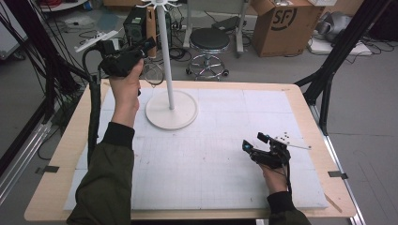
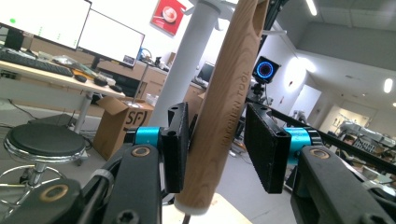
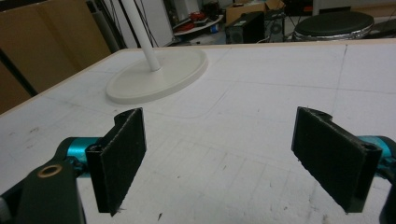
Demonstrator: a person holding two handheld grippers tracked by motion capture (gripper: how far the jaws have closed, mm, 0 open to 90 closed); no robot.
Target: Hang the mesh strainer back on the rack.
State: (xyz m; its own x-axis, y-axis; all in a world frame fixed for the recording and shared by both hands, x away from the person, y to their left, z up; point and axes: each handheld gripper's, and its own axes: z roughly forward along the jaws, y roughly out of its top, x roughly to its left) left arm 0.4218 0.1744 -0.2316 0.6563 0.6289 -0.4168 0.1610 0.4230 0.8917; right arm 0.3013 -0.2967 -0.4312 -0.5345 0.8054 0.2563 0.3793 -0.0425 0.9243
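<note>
A white stand with a round base (image 1: 171,110) (image 3: 159,77) and a tall pole (image 1: 165,47) (image 2: 187,60) sits at the back of the white mat (image 1: 211,159). A wooden handle (image 2: 224,107) (image 1: 151,23) engraved "KITCHEN TOOL" hangs beside the pole, and a wire loop (image 1: 153,74) dangles under it. My left gripper (image 1: 149,44) (image 2: 217,140) is raised around that handle. The handle lies against one pad and a gap shows before the other pad, so the gripper is open. My right gripper (image 1: 254,142) (image 3: 224,154) rests low over the mat at the front right, open with nothing between its pads.
A black stool (image 1: 210,42) (image 2: 44,140) and a cardboard box (image 1: 286,26) stand on the floor behind the table. Black frame struts (image 1: 338,51) rise at the right. A thin white strip (image 1: 293,140) lies beside the right gripper.
</note>
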